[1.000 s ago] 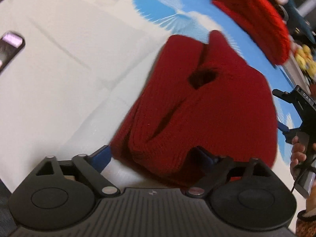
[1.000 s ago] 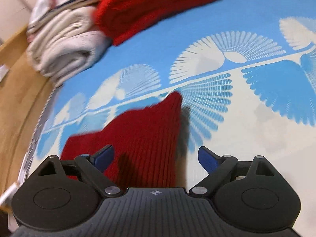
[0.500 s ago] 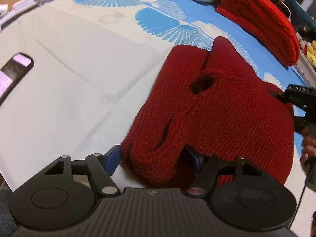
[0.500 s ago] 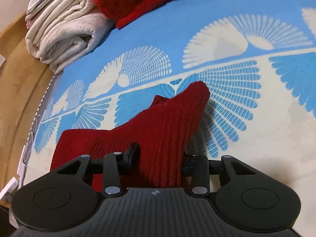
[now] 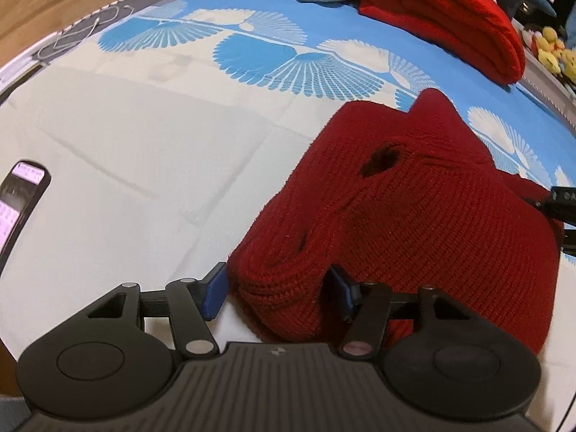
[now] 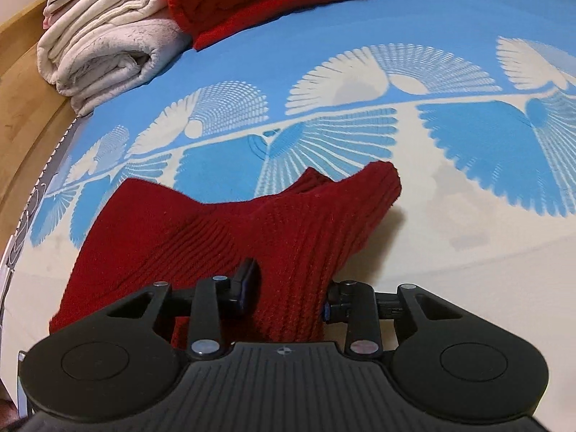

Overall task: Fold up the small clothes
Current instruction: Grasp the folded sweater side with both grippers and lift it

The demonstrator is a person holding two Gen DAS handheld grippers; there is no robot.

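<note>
A dark red knit garment (image 5: 414, 208) lies bunched on the blue-and-cream patterned cover (image 5: 144, 144). My left gripper (image 5: 277, 288) is closing on its rolled near edge, and the thick fold sits pressed between the blue pads. In the right wrist view the same garment (image 6: 288, 234) rises in a peak. My right gripper (image 6: 288, 295) is closing too, with a ridge of the knit pinched between its fingers. The tip of the right gripper (image 5: 565, 208) shows at the garment's far side in the left wrist view.
A folded bright red knit (image 5: 450, 18) and folded pale towels (image 6: 100, 46) lie at the cover's far edge. A lit phone (image 5: 18, 201) rests on the cream part at the left. Yellow plush toys (image 5: 554, 50) sit beyond the right edge. Wooden floor (image 6: 21, 115) borders the cover.
Both grippers went from wide open to closed on the dark red garment. The right one slid across, and the knit now stands bunched in a peak.
</note>
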